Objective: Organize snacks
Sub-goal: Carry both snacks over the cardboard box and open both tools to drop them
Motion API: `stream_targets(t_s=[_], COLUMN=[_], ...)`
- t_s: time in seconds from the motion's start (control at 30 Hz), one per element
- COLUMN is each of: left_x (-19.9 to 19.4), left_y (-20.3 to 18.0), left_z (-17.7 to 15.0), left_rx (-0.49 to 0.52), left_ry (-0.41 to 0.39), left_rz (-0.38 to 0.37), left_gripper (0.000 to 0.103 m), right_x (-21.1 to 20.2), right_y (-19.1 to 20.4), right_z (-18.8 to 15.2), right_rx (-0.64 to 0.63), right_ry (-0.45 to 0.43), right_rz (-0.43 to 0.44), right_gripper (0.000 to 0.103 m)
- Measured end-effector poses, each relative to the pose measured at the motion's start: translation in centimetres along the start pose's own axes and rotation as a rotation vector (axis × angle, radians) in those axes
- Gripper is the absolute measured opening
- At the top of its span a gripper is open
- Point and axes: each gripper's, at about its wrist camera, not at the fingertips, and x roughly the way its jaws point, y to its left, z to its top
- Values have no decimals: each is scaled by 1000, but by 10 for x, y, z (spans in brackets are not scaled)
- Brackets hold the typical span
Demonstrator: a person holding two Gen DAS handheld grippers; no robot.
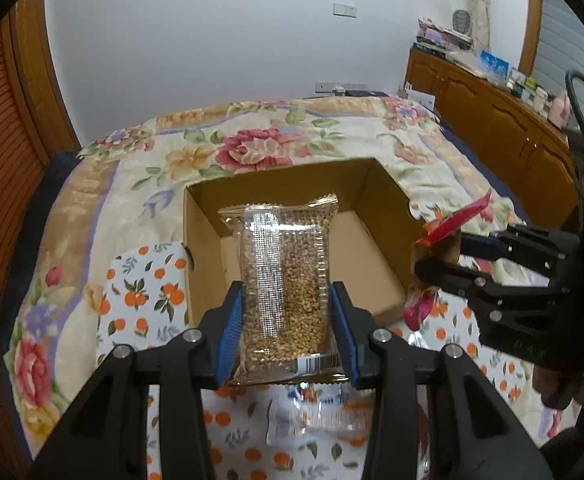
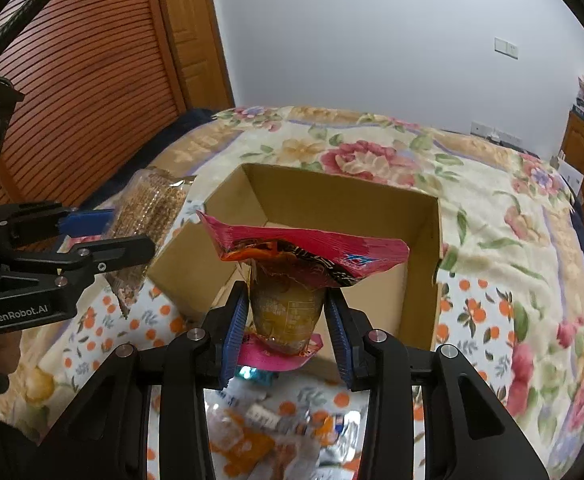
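Two hand-held grippers hang above a flower-patterned bed [image 1: 92,184], each with a snack packet clamped between its blue pads. The left hand-held gripper [image 1: 288,320] is partly closed on a clear grain-bar packet [image 1: 284,276], the pads pressing its two long sides. The packet's long axis runs straight ahead along the fingers, its crimped far end over the open cardboard box [image 1: 204,240] and its barcoded near end back between the pads (the barcode's digits are too small to read).

The right hand-held gripper [image 2: 288,328], likewise partly closed, grips a pink-and-orange packet [image 2: 292,280] by its narrow amber middle. This packet also points forward along the fingers, its wide pink seal fanned out over the box [image 2: 420,280] and a smaller pink seal at the near end. A blue mark on the far seal and pale print on the amber part are both unreadable.

From the right wrist camera, the left tool's black body carries the white lettering "GenRobot.AI".

The box sits on an orange-print cloth [image 1: 140,292] spread on the bed. More wrapped snacks [image 2: 276,428] lie on the cloth below the grippers, blurred, apparently silver and orange wrappers.
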Motion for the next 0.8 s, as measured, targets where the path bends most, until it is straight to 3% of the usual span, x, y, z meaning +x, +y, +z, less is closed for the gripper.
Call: stream_targets(t_s=[0.27, 0.8], left_x=[51, 112], left_y=[19, 29], left_z=[15, 11], left_rx=[-34, -60], left_ry=[25, 92], left_rz=[12, 26], left_gripper=[40, 43], right_x=[45, 117], right_y=[-23, -45], right_z=[14, -10], right_rx=[37, 62], right_ry=[24, 122], right_rz=[-12, -64], right_gripper=[38, 40])
